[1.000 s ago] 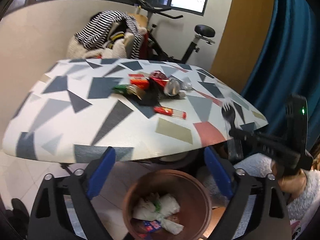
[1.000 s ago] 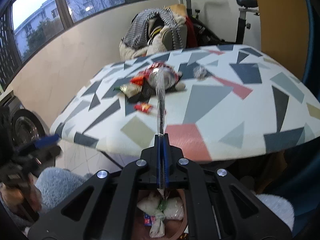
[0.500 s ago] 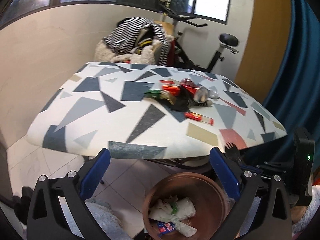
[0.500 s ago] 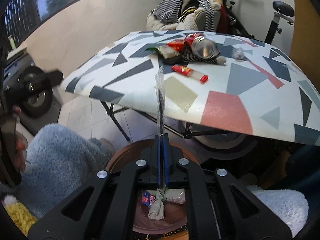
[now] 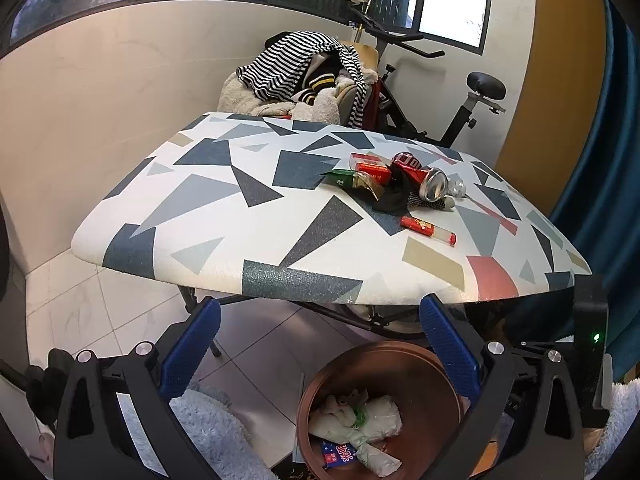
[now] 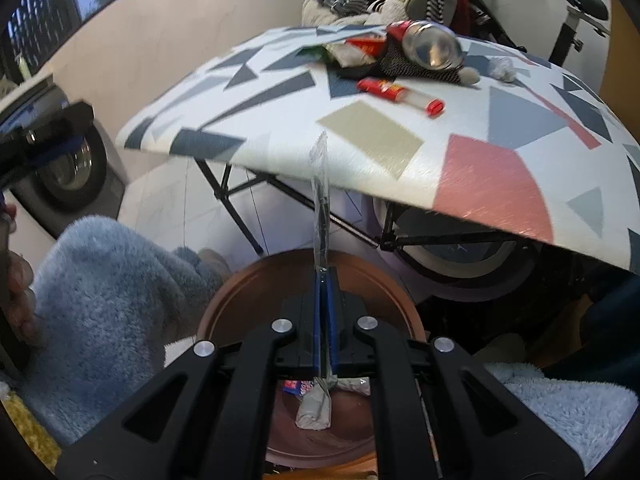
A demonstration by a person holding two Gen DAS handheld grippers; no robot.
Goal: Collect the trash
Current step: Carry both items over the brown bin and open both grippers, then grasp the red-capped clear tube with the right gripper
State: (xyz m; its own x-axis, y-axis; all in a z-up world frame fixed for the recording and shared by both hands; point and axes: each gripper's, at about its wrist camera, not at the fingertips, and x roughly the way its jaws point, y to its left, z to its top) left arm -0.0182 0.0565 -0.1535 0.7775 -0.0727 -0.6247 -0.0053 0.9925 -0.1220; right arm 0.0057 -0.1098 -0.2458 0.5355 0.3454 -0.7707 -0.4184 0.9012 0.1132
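Right claw (image 6: 323, 276) clenches a clear plastic wrapper strip (image 6: 321, 184) directly above the round copper-brown bin (image 6: 240, 304). Left claw (image 5: 320, 344) gapes empty; remaining litter, including a crushed red can (image 5: 420, 176), lies ahead on the patterned bench (image 5: 240, 216).

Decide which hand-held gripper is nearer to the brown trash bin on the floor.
Right. The right hand-held gripper, shut on a clear wrapper, hangs directly over the brown trash bin. The left hand-held gripper, open and empty, sits back from the bin, which appears between its fingers.
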